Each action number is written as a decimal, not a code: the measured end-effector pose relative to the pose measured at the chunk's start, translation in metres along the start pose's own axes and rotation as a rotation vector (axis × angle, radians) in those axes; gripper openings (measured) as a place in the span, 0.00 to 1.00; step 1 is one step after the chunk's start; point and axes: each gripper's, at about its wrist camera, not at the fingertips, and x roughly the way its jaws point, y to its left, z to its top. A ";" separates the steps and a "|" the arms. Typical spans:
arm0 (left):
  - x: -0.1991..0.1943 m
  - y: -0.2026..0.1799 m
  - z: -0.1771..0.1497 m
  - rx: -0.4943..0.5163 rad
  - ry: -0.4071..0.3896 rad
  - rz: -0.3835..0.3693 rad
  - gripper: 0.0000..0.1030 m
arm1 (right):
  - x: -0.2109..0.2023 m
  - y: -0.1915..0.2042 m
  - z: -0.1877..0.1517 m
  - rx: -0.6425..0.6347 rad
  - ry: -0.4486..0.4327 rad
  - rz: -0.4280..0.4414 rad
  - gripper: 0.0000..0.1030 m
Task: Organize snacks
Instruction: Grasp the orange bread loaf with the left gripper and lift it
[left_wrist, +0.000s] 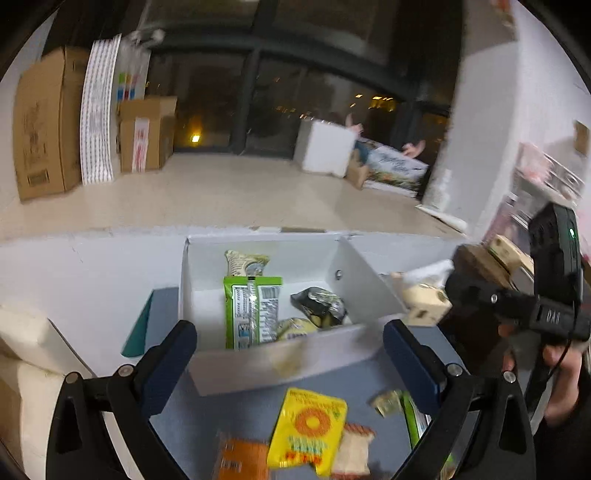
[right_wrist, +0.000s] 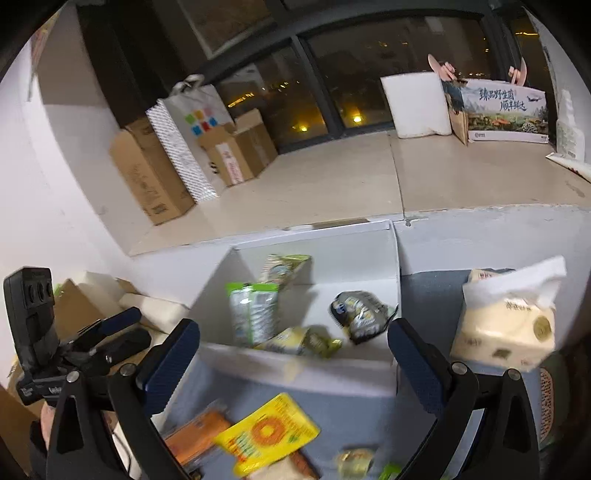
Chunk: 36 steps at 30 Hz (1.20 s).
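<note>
A white box (left_wrist: 280, 363) (right_wrist: 317, 376) stands on the grey-blue table and holds a green packet (left_wrist: 251, 314) (right_wrist: 253, 314), a dark foil packet (left_wrist: 319, 306) (right_wrist: 360, 314), and pale yellow-green packets (left_wrist: 245, 262) (right_wrist: 299, 341). In front of the box lie a yellow packet (left_wrist: 308, 430) (right_wrist: 267, 434), an orange packet (left_wrist: 242, 458) (right_wrist: 195, 435) and a pale cracker packet (left_wrist: 352, 450). My left gripper (left_wrist: 290, 363) is open and empty above the loose snacks. My right gripper (right_wrist: 293, 365) is open and empty too, just before the box.
A tissue pack (right_wrist: 506, 325) (left_wrist: 424, 302) stands right of the box. Cardboard boxes (left_wrist: 48, 125) (right_wrist: 151, 177) and a white foam block (right_wrist: 417, 107) sit on the beige ledge behind. A small green packet (left_wrist: 417, 417) lies at the right.
</note>
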 end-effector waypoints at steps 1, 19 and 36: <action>-0.016 -0.004 -0.006 0.008 -0.018 -0.013 1.00 | -0.015 0.007 -0.006 -0.005 -0.011 0.017 1.00; -0.119 -0.009 -0.133 0.073 0.015 -0.003 1.00 | -0.073 0.066 -0.169 -0.107 0.079 0.024 1.00; 0.057 0.035 -0.163 0.128 0.444 0.076 1.00 | -0.072 0.054 -0.209 -0.068 0.077 0.043 1.00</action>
